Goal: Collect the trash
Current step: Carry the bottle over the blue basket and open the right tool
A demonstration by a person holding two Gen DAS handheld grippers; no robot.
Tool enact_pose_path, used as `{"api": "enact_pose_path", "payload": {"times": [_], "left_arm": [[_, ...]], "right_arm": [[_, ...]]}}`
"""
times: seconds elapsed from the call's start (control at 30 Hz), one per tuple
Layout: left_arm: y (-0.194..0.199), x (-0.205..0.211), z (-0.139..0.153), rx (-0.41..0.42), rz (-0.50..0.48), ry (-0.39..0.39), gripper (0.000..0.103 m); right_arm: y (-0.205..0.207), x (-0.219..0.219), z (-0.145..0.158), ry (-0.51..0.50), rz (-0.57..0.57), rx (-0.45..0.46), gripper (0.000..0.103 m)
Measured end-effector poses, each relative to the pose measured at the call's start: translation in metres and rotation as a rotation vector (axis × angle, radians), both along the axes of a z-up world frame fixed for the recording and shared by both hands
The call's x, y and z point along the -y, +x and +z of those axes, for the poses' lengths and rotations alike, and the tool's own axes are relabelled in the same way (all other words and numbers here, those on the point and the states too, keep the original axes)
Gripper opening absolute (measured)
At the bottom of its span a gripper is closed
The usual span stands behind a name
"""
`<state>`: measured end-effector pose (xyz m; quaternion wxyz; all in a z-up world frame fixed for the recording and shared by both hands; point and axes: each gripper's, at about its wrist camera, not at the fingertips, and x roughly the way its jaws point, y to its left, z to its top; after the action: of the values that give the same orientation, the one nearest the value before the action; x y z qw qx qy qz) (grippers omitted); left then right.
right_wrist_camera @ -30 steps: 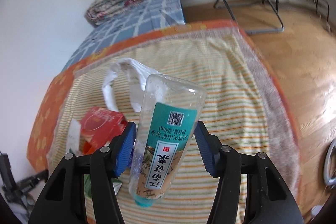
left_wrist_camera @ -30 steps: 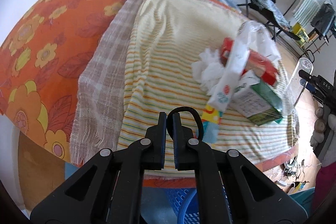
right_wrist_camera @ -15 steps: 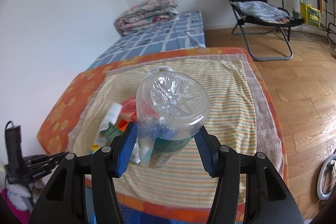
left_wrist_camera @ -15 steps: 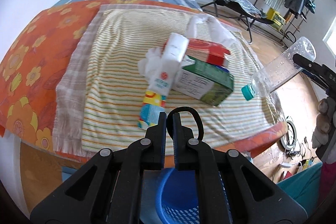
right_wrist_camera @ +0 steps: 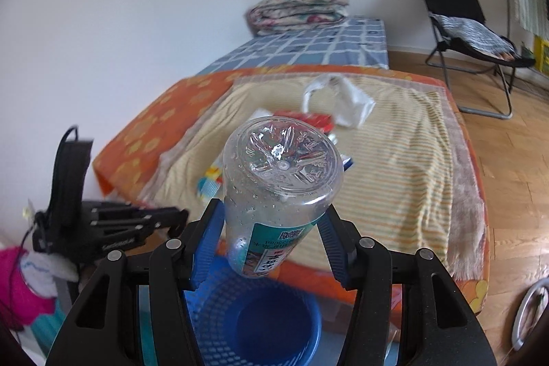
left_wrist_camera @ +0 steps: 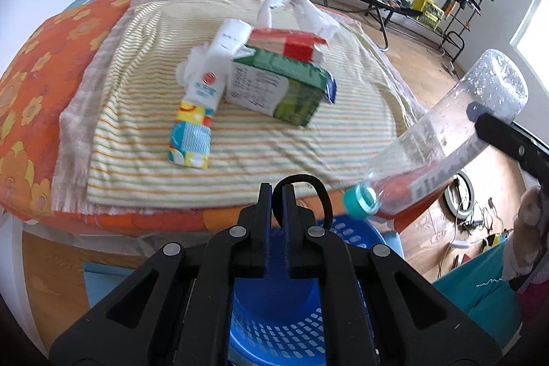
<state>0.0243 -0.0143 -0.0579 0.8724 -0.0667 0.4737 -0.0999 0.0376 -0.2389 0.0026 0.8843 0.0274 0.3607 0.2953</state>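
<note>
Both hands have drawn back off the bed (left_wrist_camera: 240,139), leaving cartons there; the blue basket (right_wrist_camera: 274,325) now sits below the right gripper (right_wrist_camera: 271,242), clamped on the plastic bottle (right_wrist_camera: 278,191), cap down, seemingly ready to drop; left gripper (left_wrist_camera: 277,225) is closed, empty

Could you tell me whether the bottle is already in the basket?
Not yet: the right gripper holds the bottle cap-down above the basket.

The right tool (right_wrist_camera: 271,237) now carries the clear plastic bottle (right_wrist_camera: 274,187) off the striped blanket (right_wrist_camera: 394,167), cap-down above the blue plastic basket (right_wrist_camera: 271,321), now in view.
</note>
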Motion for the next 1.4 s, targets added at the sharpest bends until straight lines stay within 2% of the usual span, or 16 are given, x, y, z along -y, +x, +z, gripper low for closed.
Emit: {"api": "enact_pose_path", "payload": {"times": [0.23,0.63,1.03,1.07,1.1,1.17,1.27,1.37,1.4], "left_arm": [[-0.014,0.014,-0.018,-0.025,-0.026,0.027,0.004],[-0.04,0.026,-0.064,-0.12,-0.046,0.083,0.004],[-0.051,0.036,-0.08,-0.159,-0.076,0.107,0.005],[-0.052,0.037,-0.081,-0.164,-0.079,0.114,0.012],[-0.052,0.038,-0.081,-0.163,-0.079,0.118,0.026],[-0.054,0.04,-0.081,-0.16,-0.083,0.119,0.035],[-0.055,0.043,-0.082,-0.157,-0.088,0.13,0.036],[-0.055,0.042,-0.083,-0.16,-0.085,0.133,0.047],[-0.054,0.042,-0.083,-0.161,-0.085,0.134,0.047]], "right_arm": [[-0.024,-0.014,-0.021,-0.07,0.062,-0.017,0.055],[-0.05,-0.03,-0.078,-0.199,0.128,-0.133,0.054],[-0.056,-0.028,-0.103,-0.227,0.114,-0.207,0.055],[-0.056,-0.028,-0.104,-0.229,0.113,-0.21,0.055],[-0.056,-0.027,-0.105,-0.232,0.111,-0.214,0.056],[-0.056,-0.027,-0.108,-0.238,0.108,-0.226,0.056],[-0.056,-0.028,-0.11,-0.239,0.113,-0.236,0.056],[-0.055,-0.028,-0.11,-0.243,0.115,-0.239,0.057],[-0.055,-0.029,-0.11,-0.245,0.115,-0.241,0.057]]}}
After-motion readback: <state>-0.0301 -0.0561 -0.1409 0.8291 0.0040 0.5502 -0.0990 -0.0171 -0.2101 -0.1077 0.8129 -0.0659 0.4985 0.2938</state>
